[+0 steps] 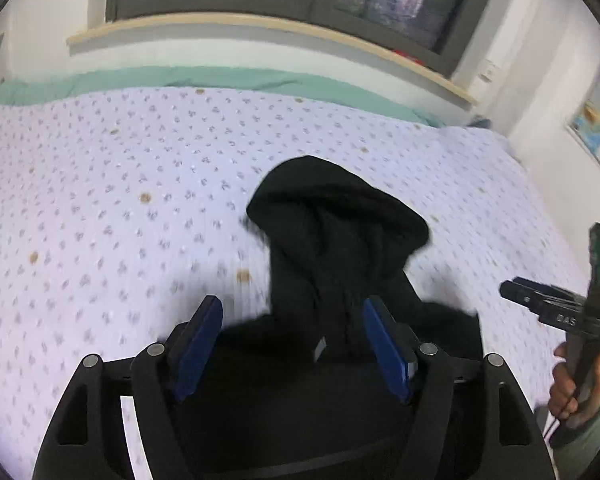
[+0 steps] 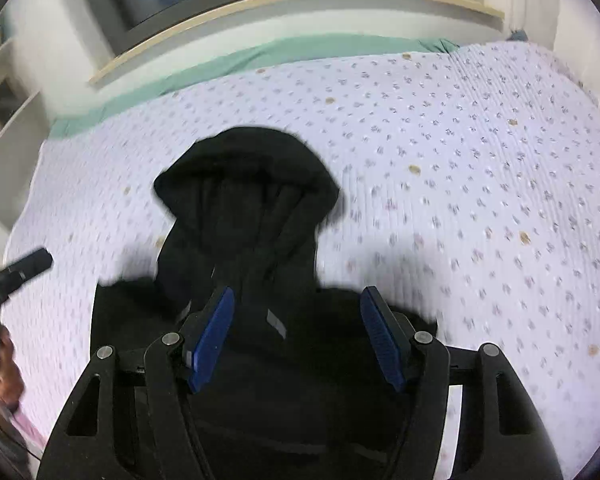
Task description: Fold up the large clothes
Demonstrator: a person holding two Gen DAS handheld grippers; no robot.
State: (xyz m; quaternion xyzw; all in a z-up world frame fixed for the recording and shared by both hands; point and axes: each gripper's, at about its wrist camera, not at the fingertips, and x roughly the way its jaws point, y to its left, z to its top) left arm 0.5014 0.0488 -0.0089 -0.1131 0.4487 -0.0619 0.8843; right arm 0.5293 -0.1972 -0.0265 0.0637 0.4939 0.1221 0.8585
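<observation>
On dotted bedspread (image 1: 100, 200), soft black hoodie (image 1: 332, 216)

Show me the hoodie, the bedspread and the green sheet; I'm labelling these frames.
hoodie (image 1: 332, 208), left wrist view, on its hood.
bedspread (image 2: 480, 168), right wrist view, on bare patterned fabric.
green sheet (image 1: 220, 78), left wrist view, on its far strip.

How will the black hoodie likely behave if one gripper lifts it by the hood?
Probably floppy: the hoodie lies in soft creases on the bedspread, so the body would hang and sag. The cloth looks thick, so likely somewhat heavy for one pinch. It should drag rather than slide across the textured cover. Both the left gripper and the right gripper are open above it.
</observation>
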